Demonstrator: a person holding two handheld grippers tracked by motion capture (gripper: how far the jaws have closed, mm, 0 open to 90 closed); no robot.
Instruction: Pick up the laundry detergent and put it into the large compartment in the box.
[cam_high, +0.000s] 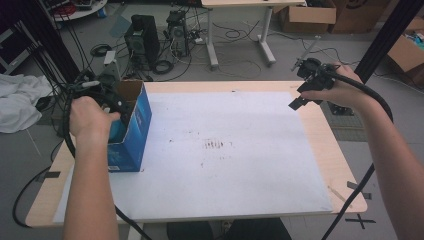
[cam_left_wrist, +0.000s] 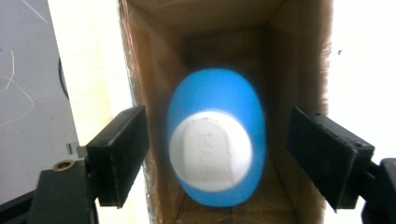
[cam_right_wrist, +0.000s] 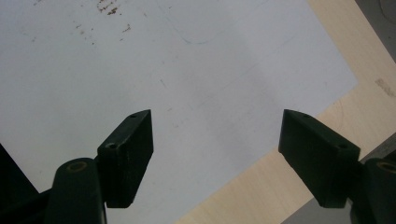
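The left gripper is wide open over a blue bottle in the box at nine o'clock. The right gripper is wide open at two o'clock.

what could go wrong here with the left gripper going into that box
The left gripper is open at the mouth of the blue box, its fingers near the cardboard walls, so they may catch an edge and tip or shove the box. The blue object inside looks rounded and may slip when squeezed. The right gripper hangs open off to the side, not steadying the box.
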